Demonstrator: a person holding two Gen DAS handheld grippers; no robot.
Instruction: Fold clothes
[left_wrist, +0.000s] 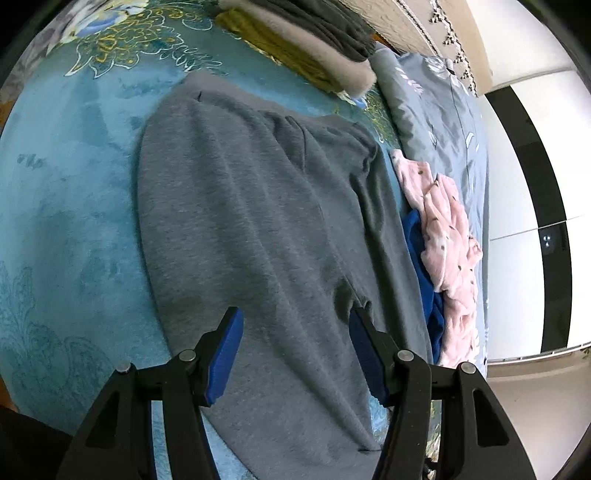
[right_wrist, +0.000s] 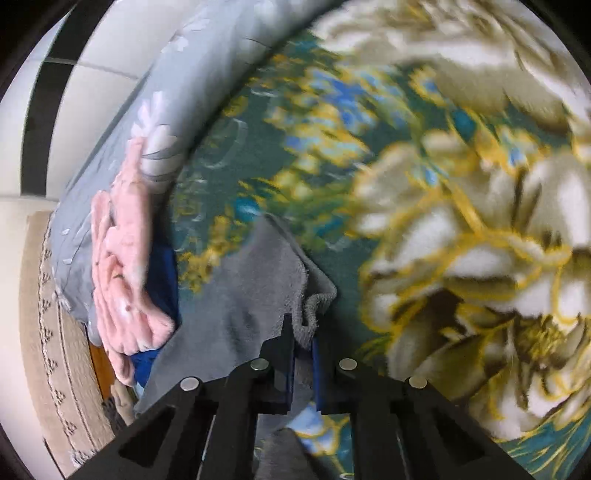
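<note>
A grey garment (left_wrist: 255, 221) lies spread on the teal floral blanket (left_wrist: 74, 184). My left gripper (left_wrist: 295, 332) hovers just above its near part with the blue pads wide apart, open and holding nothing. In the right wrist view my right gripper (right_wrist: 303, 339) is shut on a ribbed edge of the grey garment (right_wrist: 251, 295), the cloth pinched and bunched between the blue pads. Much of that view is blurred.
A pink spotted garment (left_wrist: 447, 240) and a dark blue cloth (left_wrist: 424, 280) lie heaped at the garment's right, against a grey floral pillow (left_wrist: 436, 110). Folded clothes (left_wrist: 310, 40) are stacked at the far edge. Wall and floor lie beyond the bed.
</note>
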